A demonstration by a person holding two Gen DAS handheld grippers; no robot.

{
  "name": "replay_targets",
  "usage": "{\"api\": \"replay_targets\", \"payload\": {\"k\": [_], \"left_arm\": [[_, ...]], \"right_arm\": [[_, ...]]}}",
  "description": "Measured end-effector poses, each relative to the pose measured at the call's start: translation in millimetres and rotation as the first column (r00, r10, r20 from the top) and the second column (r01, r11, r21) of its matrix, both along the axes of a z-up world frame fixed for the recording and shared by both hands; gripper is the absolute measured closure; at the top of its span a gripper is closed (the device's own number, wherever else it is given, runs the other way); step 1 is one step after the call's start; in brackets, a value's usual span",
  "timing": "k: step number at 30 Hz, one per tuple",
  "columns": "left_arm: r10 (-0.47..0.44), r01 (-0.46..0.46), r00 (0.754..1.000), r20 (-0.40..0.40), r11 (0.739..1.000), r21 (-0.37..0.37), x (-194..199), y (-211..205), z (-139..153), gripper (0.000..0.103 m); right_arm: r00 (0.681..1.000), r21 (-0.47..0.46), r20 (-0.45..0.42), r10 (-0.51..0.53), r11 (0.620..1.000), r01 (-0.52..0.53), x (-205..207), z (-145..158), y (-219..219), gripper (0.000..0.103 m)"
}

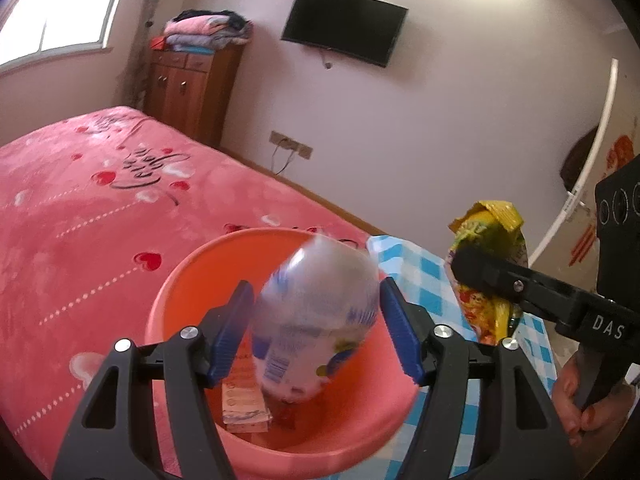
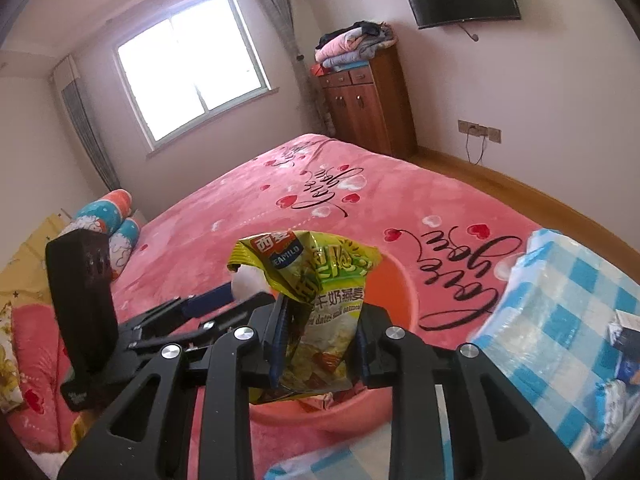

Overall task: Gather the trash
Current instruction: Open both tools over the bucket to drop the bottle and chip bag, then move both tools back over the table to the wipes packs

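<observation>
Blurred bottle (image 1: 316,320) hides part of the basin (image 1: 180,280) floor

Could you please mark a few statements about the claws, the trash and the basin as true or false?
1. The right claw is clamped on a green and yellow snack bag. True.
2. The pale plastic bottle is squeezed tight by the left claw's pads. False: the pads stand clear of it on both sides, and the blurred bottle hangs over the basin.
3. The orange basin is empty. False: a flat printed wrapper already lies on its bottom.
4. The basin rests on the pink bedspread, beside a blue checked cloth. True.
5. The wall television is switched on. False: its screen is dark.
</observation>
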State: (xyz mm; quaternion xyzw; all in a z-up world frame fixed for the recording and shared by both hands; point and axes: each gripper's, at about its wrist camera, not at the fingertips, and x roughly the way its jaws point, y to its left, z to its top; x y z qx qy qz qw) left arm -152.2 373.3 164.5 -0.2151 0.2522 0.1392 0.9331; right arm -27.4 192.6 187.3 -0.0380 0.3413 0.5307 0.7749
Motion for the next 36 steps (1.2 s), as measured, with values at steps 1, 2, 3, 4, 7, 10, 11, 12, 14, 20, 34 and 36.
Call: {"api": "replay_targets", "payload": {"k": [1, 2, 3, 4, 7, 10, 11, 12, 14, 20, 34, 36], "left_arm": [[0.013, -0.013, 1.0, 0.0, 1.0, -0.003, 0.9, 1.3, -1.4, 0.019], [0.031, -0.031, 1.0, 0.004, 1.0, -0.003, -1.5, 3.0, -2.4, 0.018], [0.038, -0.038, 0.999, 0.006, 0.999, -0.001, -3.1, 3.4, -2.5, 0.017], [0.037, -0.037, 0.999, 0.007, 0.999, 0.001, -4.7, 4.1, -2.1, 0.015], [0.043, -0.043, 0.999, 0.01, 0.999, 0.001, -5.9, 5.5, -2.7, 0.014], [0.042, -0.041, 0.999, 0.028, 0.999, -0.006, -9.0, 4.3, -2.7, 0.014], [0.037, -0.036, 0.999, 0.036, 0.999, -0.007, -9.6, 1.8, -2.6, 0.014], [0.033, -0.032, 0.999, 0.043, 0.999, -0.007, -10.1, 0.7, -3.2, 0.014], [0.026, -0.026, 0.998, 0.062, 1.0, 0.001, -13.2, -4.1, -2.6, 0.013], [0.013, -0.018, 0.989, 0.149, 0.999, 0.032, -21.5, -21.1, 3.0, 0.013], [-0.107, 0.05, 0.948, 0.3, 0.98, 0.193, -21.4, -98.3, 8.5, 0.013], [-0.127, 0.065, 0.941, 0.314, 0.978, 0.2, -21.3, -108.8, 7.3, 0.013]], "right_arm": [[1.0, 0.0, -0.009, 0.005, 1.0, -0.005, 0.9, -2.0, 3.3, 0.062], [1.0, 0.007, -0.022, 0.006, 1.0, -0.006, 3.0, -4.6, 6.7, 0.055], [1.0, 0.007, -0.027, -0.007, 1.0, 0.007, 4.6, -7.3, 8.7, 0.045], [1.0, 0.005, -0.025, -0.018, 1.0, 0.018, 6.5, -8.8, 9.1, 0.038], [0.999, 0.051, -0.038, -0.029, 0.998, 0.03, 9.4, -11.1, -1.7, 0.021], [0.997, 0.076, -0.009, -0.076, 0.994, 0.077, 8.0, -7.9, -18.4, 0.015], [0.995, 0.082, 0.01, -0.1, 0.992, 0.099, 6.4, -6.8, -25.4, 0.013], [0.992, 0.086, 0.025, -0.126, 0.989, 0.124, 5.0, -6.3, -32.6, 0.013], [0.986, 0.097, 0.034, -0.163, 0.982, 0.159, 4.2, -7.6, -45.9, 0.012], [0.964, 0.129, 0.043, -0.263, 0.958, 0.256, -0.4, -19.8, -87.6, 0.009], [0.898, 0.205, 0.06, -0.435, 0.886, 0.416, -10.3, -51.5, -183.7, 0.005], [0.889, 0.21, 0.048, -0.456, 0.874, 0.437, -10.6, -55.7, -197.2, 0.005]]}}
